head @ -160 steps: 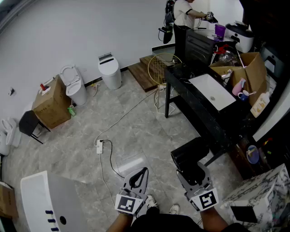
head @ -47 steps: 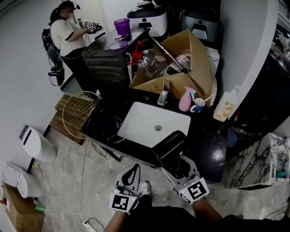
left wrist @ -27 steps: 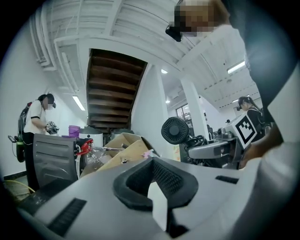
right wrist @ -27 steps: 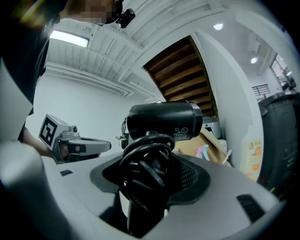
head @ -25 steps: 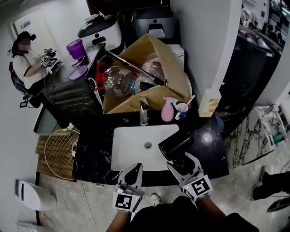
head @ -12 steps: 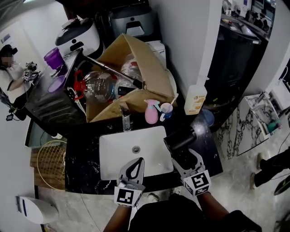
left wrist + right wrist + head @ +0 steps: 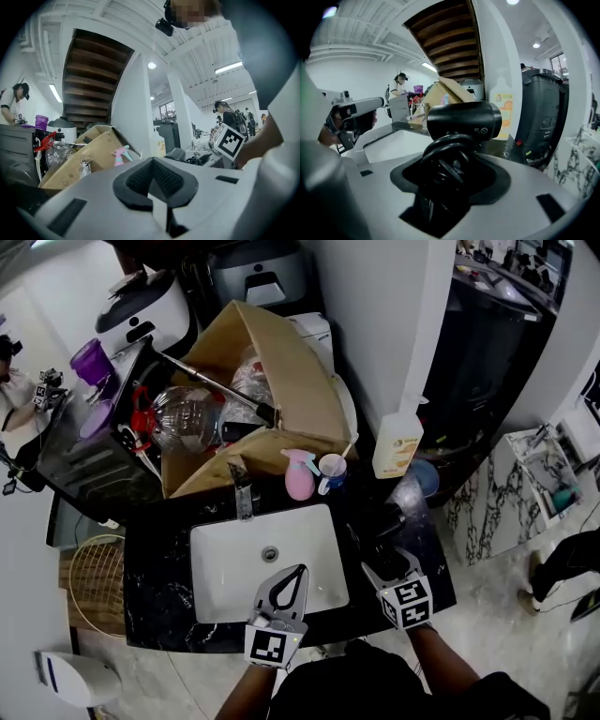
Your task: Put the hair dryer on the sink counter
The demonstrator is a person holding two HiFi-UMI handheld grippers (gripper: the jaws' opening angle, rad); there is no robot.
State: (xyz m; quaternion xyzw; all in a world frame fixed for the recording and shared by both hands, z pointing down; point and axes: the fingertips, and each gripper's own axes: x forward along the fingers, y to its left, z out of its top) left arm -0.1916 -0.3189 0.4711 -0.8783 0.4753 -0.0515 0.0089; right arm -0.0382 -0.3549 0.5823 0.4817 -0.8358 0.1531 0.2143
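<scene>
One black hair dryer (image 7: 386, 524) is held over the black marble table (image 7: 155, 601), just right of the one white rectangular sink (image 7: 230, 563). Its handle and coiled cord are clamped in the right gripper's (image 7: 382, 561) jaws. The left gripper's (image 7: 292, 577) jaws are pressed together on nothing at the sink's front edge.

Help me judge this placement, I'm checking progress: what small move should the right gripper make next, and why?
Probably lower the right gripper a little until the hair dryer rests on the black counter right of the sink. It is shut on the dryer's coiled cord above that patch; contact cannot be told.
</scene>
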